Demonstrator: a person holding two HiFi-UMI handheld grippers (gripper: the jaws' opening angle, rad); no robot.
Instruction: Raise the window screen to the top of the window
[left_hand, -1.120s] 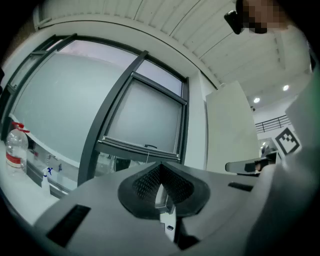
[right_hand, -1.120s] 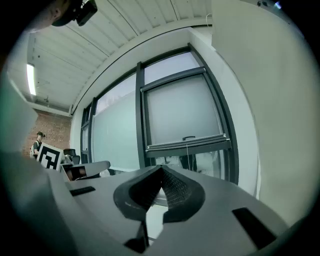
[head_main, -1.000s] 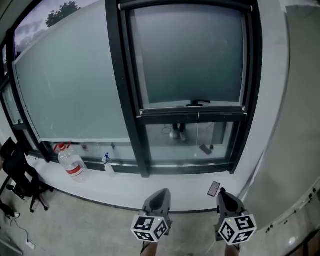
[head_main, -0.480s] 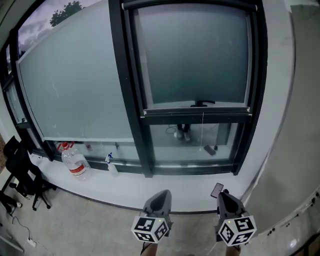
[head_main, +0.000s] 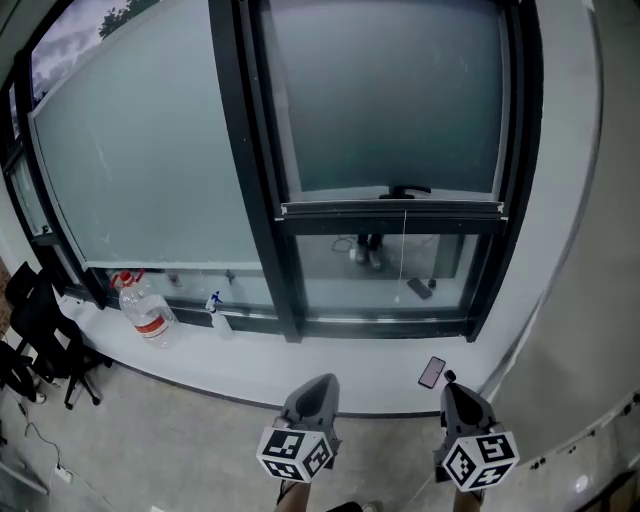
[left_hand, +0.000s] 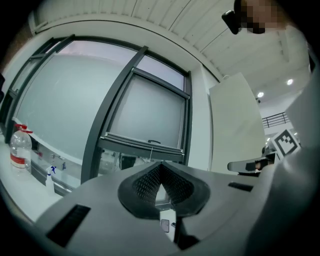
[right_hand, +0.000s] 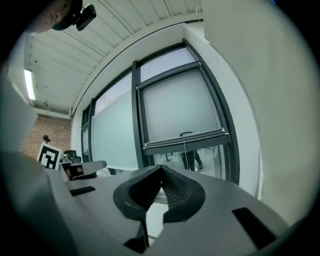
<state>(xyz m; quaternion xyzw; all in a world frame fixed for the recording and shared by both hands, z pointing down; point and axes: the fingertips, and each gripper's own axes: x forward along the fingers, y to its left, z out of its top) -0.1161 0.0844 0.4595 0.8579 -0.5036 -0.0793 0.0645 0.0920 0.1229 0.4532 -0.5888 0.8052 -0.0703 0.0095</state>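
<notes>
The grey window screen (head_main: 390, 100) covers the upper part of the right-hand window, and its dark bottom bar (head_main: 390, 212) with a small handle (head_main: 405, 190) sits about two thirds of the way down. A thin cord (head_main: 404, 250) hangs from the bar. The same screen (left_hand: 152, 112) and bar (right_hand: 185, 141) show ahead in both gripper views. My left gripper (head_main: 318, 392) and right gripper (head_main: 452, 392) are low in the head view, well short of the window. Both are shut with nothing between the jaws.
A white sill (head_main: 250, 365) runs under the window. On it stand a large water bottle (head_main: 140, 308) and a small spray bottle (head_main: 216, 312) at the left, and a phone (head_main: 432, 372) lies near my right gripper. A black chair (head_main: 35, 330) is at far left.
The head view has shifted slightly, so the window sits a little higher and closer. Both grippers stay low and shut, about where they were.
</notes>
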